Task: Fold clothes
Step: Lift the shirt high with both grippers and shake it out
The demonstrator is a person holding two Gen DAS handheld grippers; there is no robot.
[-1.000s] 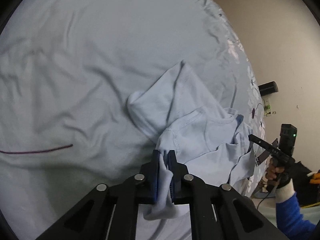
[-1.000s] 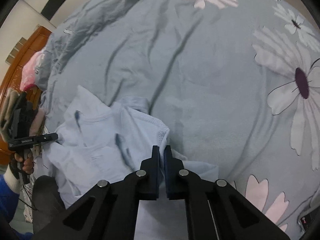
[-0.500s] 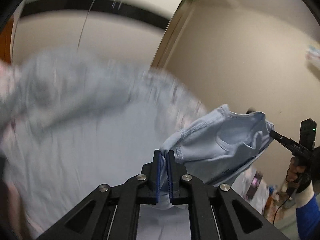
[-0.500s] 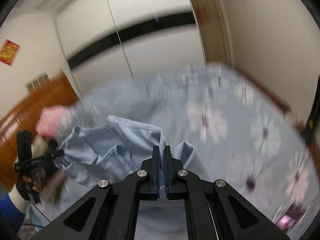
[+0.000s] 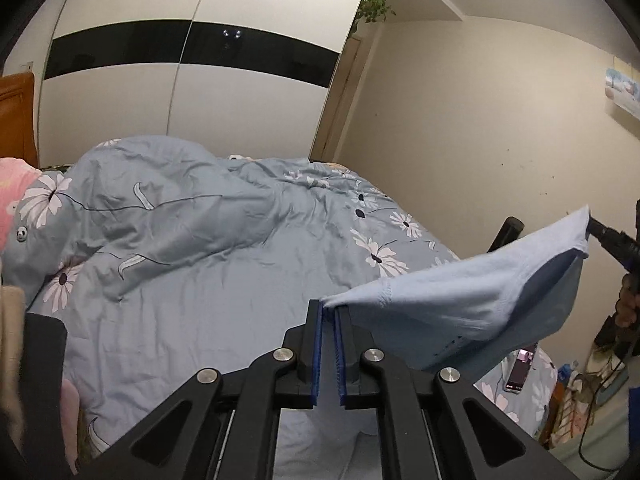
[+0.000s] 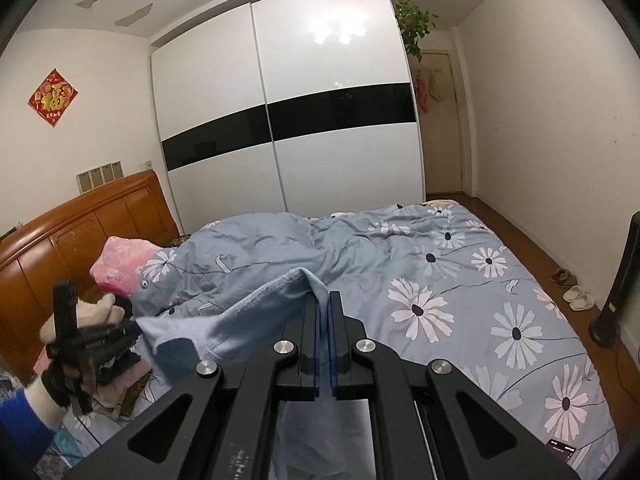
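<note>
Light-blue garment (image 5: pixel 460 300) hangs stretched in the air above the bed (image 5: pixel 224 280). The left gripper (image 5: pixel 328 308) has its fingers clamped on one corner, cloth running toward 2 o'clock; the right gripper (image 6: pixel 323 300) pinches the other corner, cloth trailing toward 9 o'clock.

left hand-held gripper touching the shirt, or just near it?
Touching. Left wrist view: the left hand-held gripper pinches a corner of the blue shirt between its closed blue pads.

Sharp, dim fisheye views, ceiling-light glare on wardrobe (image 6: pixel 340 36)
</note>
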